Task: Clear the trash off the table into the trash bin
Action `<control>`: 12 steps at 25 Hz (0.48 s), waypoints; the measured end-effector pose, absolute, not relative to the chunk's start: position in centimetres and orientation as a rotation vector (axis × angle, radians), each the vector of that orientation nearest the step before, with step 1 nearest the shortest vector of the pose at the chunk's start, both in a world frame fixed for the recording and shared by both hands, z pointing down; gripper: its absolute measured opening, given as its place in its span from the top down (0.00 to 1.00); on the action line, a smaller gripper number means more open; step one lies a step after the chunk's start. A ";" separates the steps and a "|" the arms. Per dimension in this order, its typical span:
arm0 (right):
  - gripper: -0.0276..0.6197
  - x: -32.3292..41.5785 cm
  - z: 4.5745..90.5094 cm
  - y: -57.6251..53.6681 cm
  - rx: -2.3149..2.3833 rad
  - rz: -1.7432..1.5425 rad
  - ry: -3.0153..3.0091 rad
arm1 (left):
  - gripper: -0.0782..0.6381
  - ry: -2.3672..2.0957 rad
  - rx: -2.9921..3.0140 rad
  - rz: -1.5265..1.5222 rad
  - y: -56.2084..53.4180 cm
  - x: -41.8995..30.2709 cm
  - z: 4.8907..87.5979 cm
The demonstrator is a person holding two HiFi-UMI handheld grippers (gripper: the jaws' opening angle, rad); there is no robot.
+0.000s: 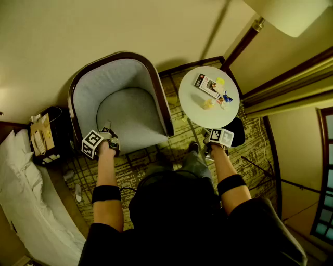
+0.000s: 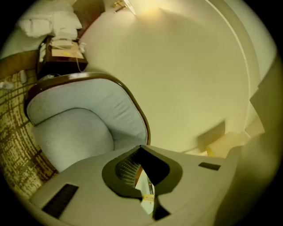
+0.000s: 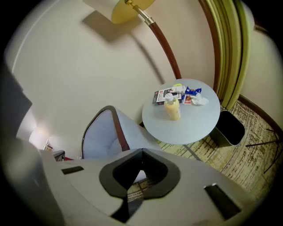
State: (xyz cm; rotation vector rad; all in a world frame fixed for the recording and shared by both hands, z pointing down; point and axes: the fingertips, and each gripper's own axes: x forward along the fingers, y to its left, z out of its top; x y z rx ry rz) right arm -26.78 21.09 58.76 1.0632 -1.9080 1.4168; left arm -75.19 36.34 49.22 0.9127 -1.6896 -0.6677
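both tools were clenched with nothing in them: in the left gripper view the left gripper (image 2: 141, 148) had its jaws pressed together at the tips, and the right gripper view showed the right gripper (image 3: 141, 151) the same way. from the head view i had the left gripper (image 1: 107, 130) at the front of the grey armchair (image 1: 125, 104), aimed at its seat, and its own camera saw only that armchair (image 2: 75, 128) and the wall, none of the trash. the right gripper (image 1: 209, 139) sat just short of the near edge of the round white table (image 1: 195, 106), tilted downward, not touching anything. all the trash was on the far half of the table, ahead of the right gripper and apart from it: a small yellow bottle (image 3: 172, 108) standing upright nearest to me, a flat printed box (image 3: 162, 96) behind it to the left, a blue wrapper (image 3: 191, 93) and a crumpled white scrap (image 3: 200, 100) to the right. the near half of the table (image 3: 190, 128) was bare. the black trash bin (image 3: 230, 128) stood on the patterned carpet (image 3: 247, 154) at the table's right, lower than the tabletop; in the head view the trash bin (image 1: 238, 132) showed just beside the right gripper. a floor lamp (image 3: 132, 9) rose behind the table.
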 end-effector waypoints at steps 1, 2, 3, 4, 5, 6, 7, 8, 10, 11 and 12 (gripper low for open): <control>0.96 -26.7 58.2 20.3 1.069 1.410 -1.927 | 0.88 -1.695 0.949 -0.647 35.1 -74.5 48.8; 0.96 -26.5 57.7 19.5 1.075 1.400 -1.945 | 0.88 -1.700 0.988 -0.625 33.8 -73.8 48.3; 0.96 -26.2 57.2 18.7 1.080 1.386 -1.964 | 0.88 -1.703 1.031 -0.600 32.4 -73.0 47.7; 0.96 -25.8 56.7 17.9 1.088 1.366 -1.983 | 0.88 -1.703 1.080 -0.570 31.0 -72.0 47.2; 0.96 -25.2 56.1 17.2 1.099 1.340 -1.999 | 0.88 -1.701 1.133 -0.538 29.4 -70.9 46.5; 0.96 -24.5 55.5 16.5 1.113 1.308 -2.013 | 0.88 -1.697 1.190 -0.503 27.7 -69.6 45.8; 0.96 -23.8 54.9 15.8 1.131 1.275 -2.026 | 0.88 -1.693 1.251 -0.466 26.0 -68.3 45.0; 0.96 -23.0 54.2 15.1 1.149 1.243 -2.039 | 0.88 -1.689 1.314 -0.423 24.3 -66.9 44.2; 0.96 -21.5 52.9 13.8 1.177 1.189 -2.077 | 0.88 -1.684 1.443 -0.321 21.4 -64.0 42.6; 0.96 -20.7 52.3 13.1 1.195 1.169 -2.097 | 0.88 -1.683 1.506 -0.267 20.0 -62.4 41.8; 0.96 -19.9 51.5 12.4 1.218 1.153 -2.114 | 0.88 -1.683 1.566 -0.217 18.7 -60.9 41.0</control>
